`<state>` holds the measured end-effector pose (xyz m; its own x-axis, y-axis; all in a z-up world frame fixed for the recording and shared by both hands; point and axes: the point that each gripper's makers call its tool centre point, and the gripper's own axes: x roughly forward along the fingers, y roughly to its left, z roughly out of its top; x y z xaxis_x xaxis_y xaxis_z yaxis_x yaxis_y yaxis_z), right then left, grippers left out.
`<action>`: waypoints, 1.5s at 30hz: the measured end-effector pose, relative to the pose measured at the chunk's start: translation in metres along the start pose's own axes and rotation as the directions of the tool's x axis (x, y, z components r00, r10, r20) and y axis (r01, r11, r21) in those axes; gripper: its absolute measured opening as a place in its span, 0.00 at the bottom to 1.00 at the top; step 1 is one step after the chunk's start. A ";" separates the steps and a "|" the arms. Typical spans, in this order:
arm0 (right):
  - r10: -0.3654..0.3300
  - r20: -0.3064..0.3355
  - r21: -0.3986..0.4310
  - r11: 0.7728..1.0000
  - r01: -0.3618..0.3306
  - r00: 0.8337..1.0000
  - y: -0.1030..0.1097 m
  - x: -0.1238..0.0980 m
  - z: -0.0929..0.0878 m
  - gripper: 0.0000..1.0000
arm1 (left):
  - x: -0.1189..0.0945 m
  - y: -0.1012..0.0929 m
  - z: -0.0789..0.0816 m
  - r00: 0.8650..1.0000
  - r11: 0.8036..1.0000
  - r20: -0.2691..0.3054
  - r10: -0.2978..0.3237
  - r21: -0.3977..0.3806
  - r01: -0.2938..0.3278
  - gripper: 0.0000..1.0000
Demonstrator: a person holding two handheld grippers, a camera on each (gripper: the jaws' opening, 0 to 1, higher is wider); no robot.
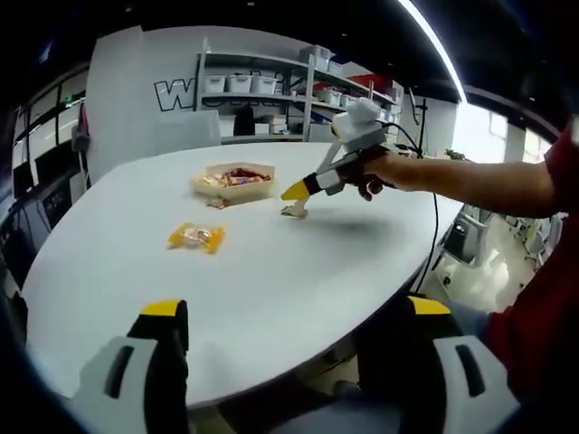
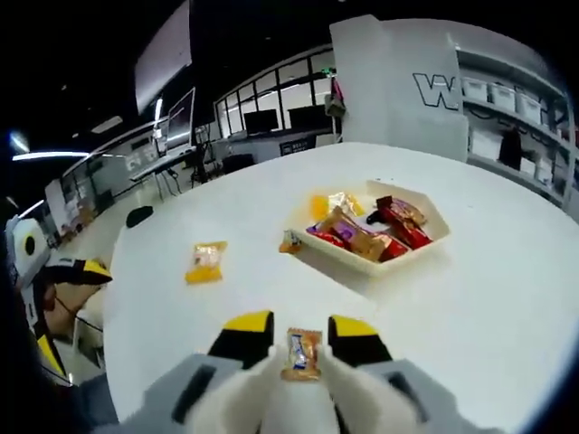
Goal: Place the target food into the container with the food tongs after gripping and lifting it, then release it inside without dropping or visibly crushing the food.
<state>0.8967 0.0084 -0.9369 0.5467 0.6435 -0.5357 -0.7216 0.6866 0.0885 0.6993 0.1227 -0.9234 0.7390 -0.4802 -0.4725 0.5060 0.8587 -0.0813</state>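
Right gripper (image 2: pixel 302 339) clenched on tongs pinching a small wrapped snack (image 2: pixel 303 353), lifted above the table (image 2: pixel 507 298), presumably for carrying. Container (image 2: pixel 432 237) ahead, already holding wrapped food; open path between. Left gripper (image 1: pixel 294 339) released, idle at the near edge.

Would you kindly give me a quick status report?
Right gripper shut on small orange-wrapped snack, above table. Left gripper open, idle. Cream tray of wrapped snacks ahead, path clear; yellow packet lies off to the side.
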 end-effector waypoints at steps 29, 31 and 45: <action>-0.030 0.073 0.042 0.999 0.027 0.997 -0.029 -0.008 0.043 0.15 | 0.002 0.007 -0.004 1.000 1.000 -0.009 0.006 -0.013 -0.006 0.96; -0.032 0.078 0.038 0.999 0.029 0.996 -0.031 -0.008 0.049 0.15 | 0.002 0.009 -0.004 1.000 1.000 -0.007 0.008 -0.018 -0.008 0.96; -0.026 0.100 -0.010 1.000 0.028 0.995 -0.033 -0.003 0.089 0.16 | 0.000 0.013 -0.002 1.000 1.000 0.000 0.019 -0.022 -0.019 0.96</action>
<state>0.9573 0.0140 -0.8634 0.6052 0.6558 -0.4513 -0.7107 0.7005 0.0649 0.7051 0.1336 -0.9263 0.7486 -0.4638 -0.4738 0.4819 0.8714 -0.0916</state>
